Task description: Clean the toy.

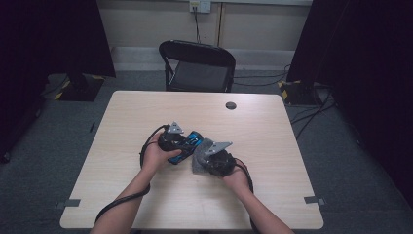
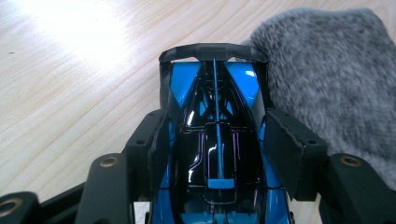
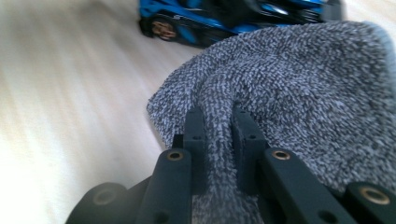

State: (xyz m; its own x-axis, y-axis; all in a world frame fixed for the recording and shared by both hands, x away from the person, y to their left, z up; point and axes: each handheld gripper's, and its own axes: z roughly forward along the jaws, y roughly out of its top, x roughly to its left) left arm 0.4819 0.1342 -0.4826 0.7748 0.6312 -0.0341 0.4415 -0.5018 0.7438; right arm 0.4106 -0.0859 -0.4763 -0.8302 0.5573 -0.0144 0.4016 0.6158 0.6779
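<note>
A blue and black toy car (image 2: 215, 140) lies on the pale wooden table (image 1: 272, 146). My left gripper (image 2: 217, 135) is shut on its body, one pad against each side. From above, the car (image 1: 189, 145) sits near the table's middle with my left gripper (image 1: 181, 145) at its left end. A fuzzy grey cloth (image 3: 303, 93) lies just beyond the car's far end. My right gripper (image 3: 219, 135) is shut on a pinched fold of it. In the high view the cloth (image 1: 198, 160) lies under my right gripper (image 1: 203, 161), right beside the car (image 3: 210, 18).
A small black round disc (image 1: 231, 105) lies on the table toward the far edge. A black folding chair (image 1: 197, 68) stands behind the table. Cables trail from both grippers along the forearms. Dark curtains hang at both sides of the room.
</note>
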